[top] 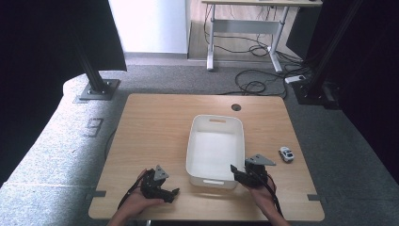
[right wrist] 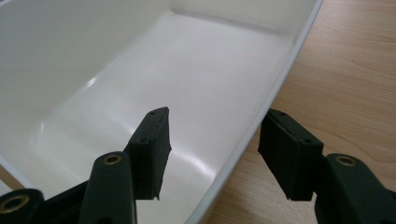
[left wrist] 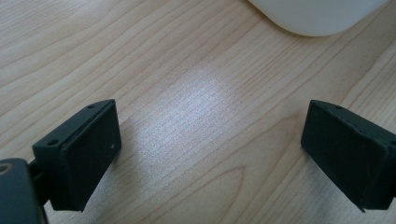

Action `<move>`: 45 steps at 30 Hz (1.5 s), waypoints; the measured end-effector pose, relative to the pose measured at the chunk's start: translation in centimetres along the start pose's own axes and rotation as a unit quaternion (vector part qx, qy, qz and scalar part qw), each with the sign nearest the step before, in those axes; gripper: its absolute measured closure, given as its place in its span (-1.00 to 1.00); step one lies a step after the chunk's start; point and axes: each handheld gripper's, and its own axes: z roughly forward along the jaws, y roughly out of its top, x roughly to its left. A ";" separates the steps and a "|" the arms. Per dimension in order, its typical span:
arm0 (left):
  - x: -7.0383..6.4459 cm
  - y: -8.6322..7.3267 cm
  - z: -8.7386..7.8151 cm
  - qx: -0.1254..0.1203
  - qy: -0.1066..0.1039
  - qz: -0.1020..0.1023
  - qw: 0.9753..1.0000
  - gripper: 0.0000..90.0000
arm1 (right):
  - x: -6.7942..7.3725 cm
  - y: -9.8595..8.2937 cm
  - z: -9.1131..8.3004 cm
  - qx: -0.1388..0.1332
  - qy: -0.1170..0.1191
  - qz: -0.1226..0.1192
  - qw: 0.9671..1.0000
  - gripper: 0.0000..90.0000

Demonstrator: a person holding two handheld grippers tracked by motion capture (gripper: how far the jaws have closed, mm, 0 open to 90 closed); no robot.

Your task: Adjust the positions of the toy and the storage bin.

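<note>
White plastic, glossy and thin-walled, is what the right gripper is reaching for: the bin is sitting on the wooden table, and its near right rim is running between this gripper's jaws, one jaw hanging inside over the basin floor, the other outside over the wood. Those jaws are standing apart with nothing clamped between them, and whether either pad is touching the wall is hard to tell. The left gripper, held off to the left of the bin's near corner, is likewise spread wide over bare tabletop and gripping nothing. Judging by its look, the bin is probably light and fairly stiff, though a thin side wall like this is likely to flex and its smooth surface to slip under the pads; the rolled rim at that near right corner, where the jaws are already straddling it, seems the firmest place to pinch, and the slotted handles at the two ends offer another hold. Counting what is lying here: one bin, one small toy car sitting on the table further out to the right of the right gripper, and two grippers.
</note>
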 end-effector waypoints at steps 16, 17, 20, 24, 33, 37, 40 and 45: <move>0.0 0.0 0.0 0.000 0.000 0.000 1.000 -0.88 | 0.4 0.3 0.6 -0.002 0.007 0.005 1.000 -0.06; 0.0 0.0 0.0 0.000 0.000 0.000 1.000 -0.88 | 0.4 0.3 0.6 -0.002 0.007 0.006 1.000 -0.06; 0.0 0.0 0.0 0.000 0.000 0.000 1.000 -0.88 | 0.4 0.3 0.7 -0.003 0.009 0.007 1.000 -0.06; 0.0 0.0 0.0 0.000 0.000 0.000 1.000 -0.88 | 0.5 0.4 0.8 -0.002 0.010 0.006 1.000 -0.06; 0.0 0.0 0.0 0.000 -0.001 0.002 1.000 -0.88 | 0.3 0.5 -0.1 -0.033 0.017 -0.018 0.999 -0.22; 0.0 0.0 0.0 0.001 -0.001 0.002 1.000 -0.88 | -0.7 0.8 -1.4 -0.057 0.023 -0.008 0.998 -0.24; 0.0 0.0 0.0 0.001 -0.001 0.002 1.000 -0.88 | -1.8 0.9 -2.5 -0.069 0.025 0.001 0.997 -0.24; 0.0 0.0 0.0 0.001 -0.001 0.002 1.000 -0.88 | -4.0 0.9 -3.7 -0.064 0.026 0.012 0.998 -0.24</move>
